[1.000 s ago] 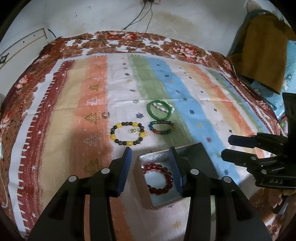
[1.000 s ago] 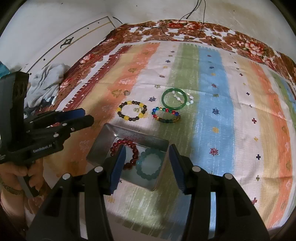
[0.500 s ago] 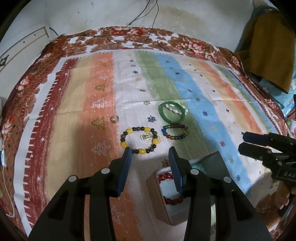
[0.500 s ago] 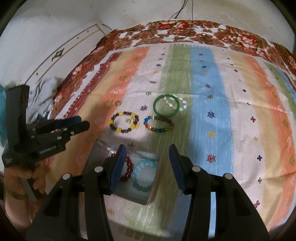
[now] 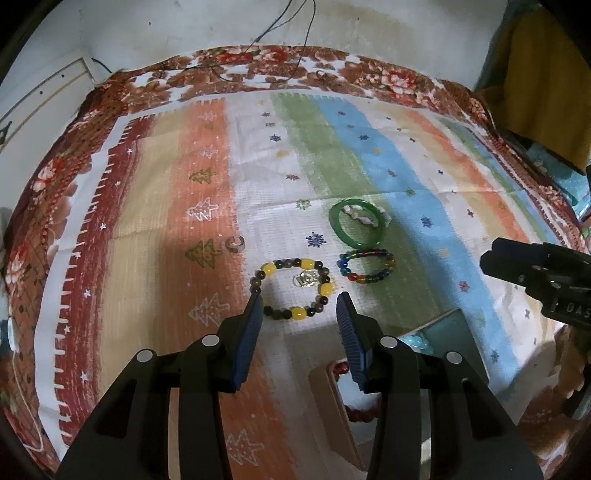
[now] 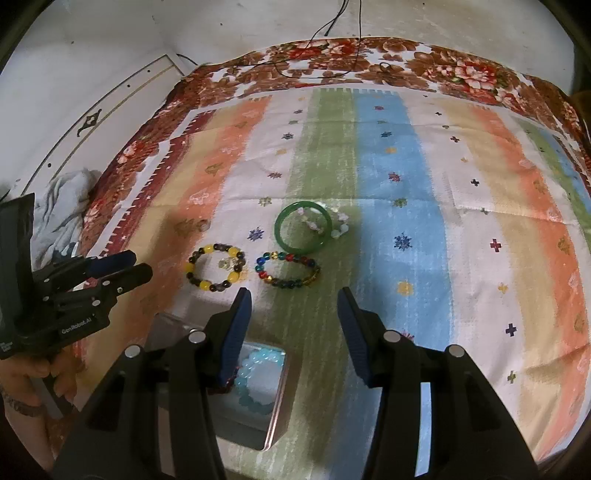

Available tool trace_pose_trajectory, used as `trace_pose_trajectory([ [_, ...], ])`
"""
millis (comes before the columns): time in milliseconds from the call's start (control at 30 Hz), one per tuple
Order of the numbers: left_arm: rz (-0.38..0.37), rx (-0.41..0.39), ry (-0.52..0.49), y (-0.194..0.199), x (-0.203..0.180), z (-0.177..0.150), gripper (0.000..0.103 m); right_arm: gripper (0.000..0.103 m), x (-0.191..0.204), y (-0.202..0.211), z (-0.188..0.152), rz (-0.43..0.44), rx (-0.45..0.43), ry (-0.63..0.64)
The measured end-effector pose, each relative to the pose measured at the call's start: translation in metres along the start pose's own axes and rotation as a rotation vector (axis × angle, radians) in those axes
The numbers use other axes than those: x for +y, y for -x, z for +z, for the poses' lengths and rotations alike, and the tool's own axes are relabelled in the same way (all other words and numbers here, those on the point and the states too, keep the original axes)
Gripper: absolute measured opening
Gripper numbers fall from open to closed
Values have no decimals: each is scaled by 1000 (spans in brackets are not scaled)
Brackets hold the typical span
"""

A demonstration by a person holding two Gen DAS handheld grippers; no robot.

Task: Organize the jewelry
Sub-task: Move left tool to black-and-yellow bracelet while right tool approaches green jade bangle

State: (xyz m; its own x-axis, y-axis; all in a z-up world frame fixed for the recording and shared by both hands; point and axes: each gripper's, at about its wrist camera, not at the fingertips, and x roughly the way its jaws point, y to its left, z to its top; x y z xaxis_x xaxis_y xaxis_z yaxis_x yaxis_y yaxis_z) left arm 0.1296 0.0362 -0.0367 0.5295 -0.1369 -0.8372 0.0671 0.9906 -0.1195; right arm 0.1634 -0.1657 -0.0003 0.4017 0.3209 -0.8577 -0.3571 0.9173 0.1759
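Observation:
A yellow-and-dark bead bracelet (image 5: 291, 288) (image 6: 216, 270) with a small charm lies on the striped cloth. A multicoloured bead bracelet (image 5: 365, 266) (image 6: 287, 270) lies to its right. Behind that is a green bangle (image 5: 357, 227) (image 6: 303, 231) with a pale bead string (image 6: 338, 223). A small ring (image 5: 235, 243) lies to the left. A metal tin (image 6: 279, 391) (image 5: 325, 384) at the near edge holds a red bracelet (image 5: 341, 367) and a light blue bracelet (image 6: 255, 380). My left gripper (image 5: 299, 306) is open and empty just short of the yellow bracelet. My right gripper (image 6: 293, 301) is open and empty over the tin's far edge.
The striped cloth (image 6: 406, 177) with a floral border covers the surface. Black cables (image 6: 332, 26) run down the back wall. Grey cloth (image 6: 62, 199) lies off the left edge. A mustard cloth (image 5: 546, 81) hangs at the far right.
Both grippers have moved forward away from the tin toward the loose bracelets. The tin has slid down toward the lower edge of both views. Both stay open and empty.

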Motion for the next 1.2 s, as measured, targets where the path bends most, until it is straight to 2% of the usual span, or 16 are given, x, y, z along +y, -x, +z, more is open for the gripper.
trace_pose_trajectory([
  [400,21,35,4,-19,8,12,41,50,-7,-17,7,-23,28,3],
  [1200,40,81,-9,-41,14,21,42,50,-4,-48,22,-13,78,15],
])
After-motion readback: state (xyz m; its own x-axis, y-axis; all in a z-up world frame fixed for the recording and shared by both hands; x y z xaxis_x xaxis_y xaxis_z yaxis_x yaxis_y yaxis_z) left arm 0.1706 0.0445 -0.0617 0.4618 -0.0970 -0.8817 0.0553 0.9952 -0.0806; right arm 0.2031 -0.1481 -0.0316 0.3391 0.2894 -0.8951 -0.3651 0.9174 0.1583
